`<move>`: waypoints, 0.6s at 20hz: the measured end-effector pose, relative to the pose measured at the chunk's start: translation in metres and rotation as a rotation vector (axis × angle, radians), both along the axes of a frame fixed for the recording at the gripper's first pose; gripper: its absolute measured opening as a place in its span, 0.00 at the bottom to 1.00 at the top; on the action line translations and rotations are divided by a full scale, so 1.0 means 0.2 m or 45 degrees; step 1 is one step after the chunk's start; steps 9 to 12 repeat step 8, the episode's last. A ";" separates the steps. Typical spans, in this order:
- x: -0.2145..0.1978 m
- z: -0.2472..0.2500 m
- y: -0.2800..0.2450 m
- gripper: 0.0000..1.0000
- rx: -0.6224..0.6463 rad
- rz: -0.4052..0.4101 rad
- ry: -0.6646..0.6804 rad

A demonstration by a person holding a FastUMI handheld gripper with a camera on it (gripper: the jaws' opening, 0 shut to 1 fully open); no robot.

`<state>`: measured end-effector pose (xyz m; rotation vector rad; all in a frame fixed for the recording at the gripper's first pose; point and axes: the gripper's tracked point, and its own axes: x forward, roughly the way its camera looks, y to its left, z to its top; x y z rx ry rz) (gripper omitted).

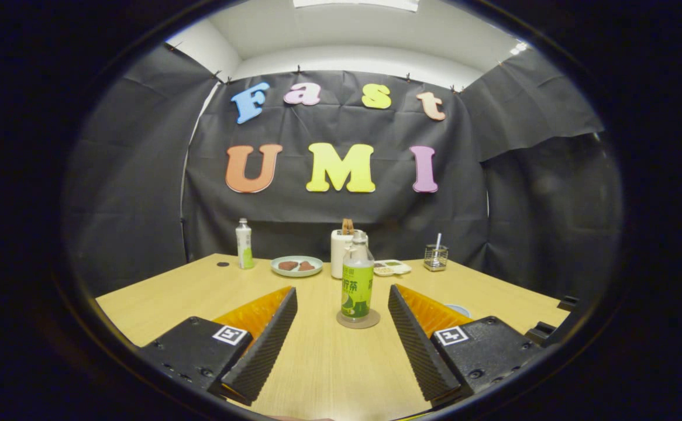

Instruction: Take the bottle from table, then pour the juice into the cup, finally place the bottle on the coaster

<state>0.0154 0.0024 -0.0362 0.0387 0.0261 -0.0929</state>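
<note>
A clear bottle [357, 285] with a green label stands upright on a round brown coaster [371, 321] on the wooden table [159, 298]. It is just ahead of my fingertips, in line with the gap between them. My gripper [342, 292] is open wide, and neither finger touches the bottle. Part of a pale rim, maybe the cup [458, 309], peeks out behind the right finger [414, 333]; the finger hides most of it.
Along the back of the table stand a white bottle [244, 244], a plate [296, 266] with brown pieces, a white container [340, 252] behind the bottle, a small snack tray [392, 267] and a wire holder [436, 256]. A small dark disc [222, 264] lies at the far left.
</note>
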 end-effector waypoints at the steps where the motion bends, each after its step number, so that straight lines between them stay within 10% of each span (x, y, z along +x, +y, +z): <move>1: 0.00 -0.01 0.00 1.00 0.006 -0.003 0.003; 12: 0.01 -0.03 0.03 1.00 0.000 0.006 0.017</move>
